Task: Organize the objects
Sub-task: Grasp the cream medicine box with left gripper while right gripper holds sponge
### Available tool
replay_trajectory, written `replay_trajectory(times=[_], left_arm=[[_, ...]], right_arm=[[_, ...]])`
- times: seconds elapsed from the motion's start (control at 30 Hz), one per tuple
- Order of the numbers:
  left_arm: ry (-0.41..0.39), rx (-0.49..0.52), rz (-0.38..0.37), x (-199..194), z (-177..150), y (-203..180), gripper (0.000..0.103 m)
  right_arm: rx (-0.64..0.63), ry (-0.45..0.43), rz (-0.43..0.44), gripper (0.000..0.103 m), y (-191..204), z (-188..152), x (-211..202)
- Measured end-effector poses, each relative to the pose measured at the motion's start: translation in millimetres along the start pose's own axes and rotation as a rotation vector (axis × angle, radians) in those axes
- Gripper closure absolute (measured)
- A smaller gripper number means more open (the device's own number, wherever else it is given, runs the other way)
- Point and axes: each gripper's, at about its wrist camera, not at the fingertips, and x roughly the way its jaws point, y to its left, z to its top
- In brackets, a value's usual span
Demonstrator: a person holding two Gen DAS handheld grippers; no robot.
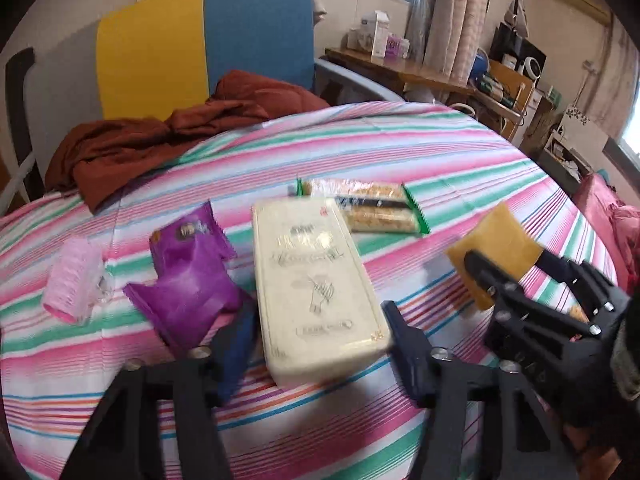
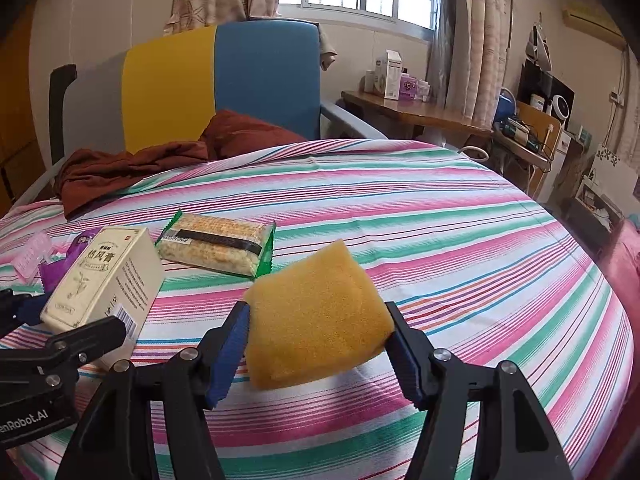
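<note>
Striped bedsheet (image 2: 440, 208); right fingers (image 2: 318, 334) pinch yellow sponge (image 2: 316, 320) (porous); left fingers (image 1: 320, 332) clamp cream box (image 1: 316, 280).

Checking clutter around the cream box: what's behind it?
Behind the cream box lies a green-edged cracker packet on the striped cloth. The box covers the packet's near corner; whether they touch is unclear.

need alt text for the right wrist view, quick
The right tongs grip a yellow sponge above a pink-and-green striped bedsheet. To the left, the left tongs close around a cream box, with a cracker packet behind.
</note>
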Motion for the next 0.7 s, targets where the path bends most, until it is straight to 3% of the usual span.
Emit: replay_trajectory(times=[0.37, 0.7], left_arm=[[-0.092, -0.027, -0.001, -18, -22, 23, 0.051], [-0.206, 0.005, -0.040, -59, -44, 26, 0.052]], right_arm=[[-0.034, -0.040, -0.024, 0.037, 6, -1, -7], [-0.053, -0.170, -0.036, 0.037, 11, -2, -37]])
